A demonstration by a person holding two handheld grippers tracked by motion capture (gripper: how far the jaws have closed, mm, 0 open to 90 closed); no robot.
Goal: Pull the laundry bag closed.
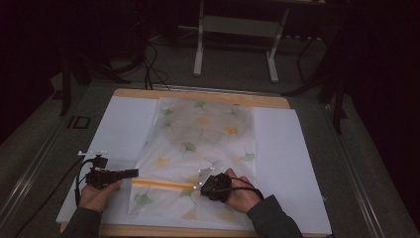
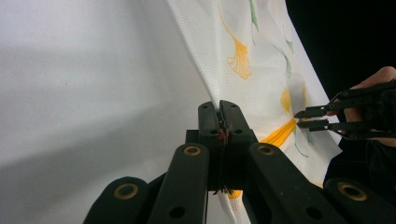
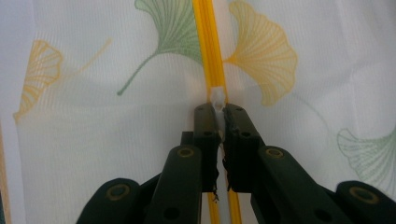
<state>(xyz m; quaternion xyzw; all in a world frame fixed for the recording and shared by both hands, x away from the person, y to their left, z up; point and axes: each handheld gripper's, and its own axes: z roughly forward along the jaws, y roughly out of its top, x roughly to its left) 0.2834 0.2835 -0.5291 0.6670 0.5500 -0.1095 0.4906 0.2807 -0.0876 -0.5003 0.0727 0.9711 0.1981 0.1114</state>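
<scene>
I clamp the left gripper (image 1: 132, 173) on the near-left edge of the white ginkgo-print zip pouch (image 1: 203, 144) to anchor it, while the right gripper (image 1: 199, 184) pinches the white slider (image 3: 217, 99) on its yellow zipper (image 1: 161, 184).

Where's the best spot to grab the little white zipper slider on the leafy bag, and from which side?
Grip the small white slider itself, jaws either side of the orange zipper track, coming in along the track from its right end. It's a thin tab standing up from the flat bag, so a narrow pinch fits. The right gripper does this, while the left gripper pinches the bag's left edge.
</scene>
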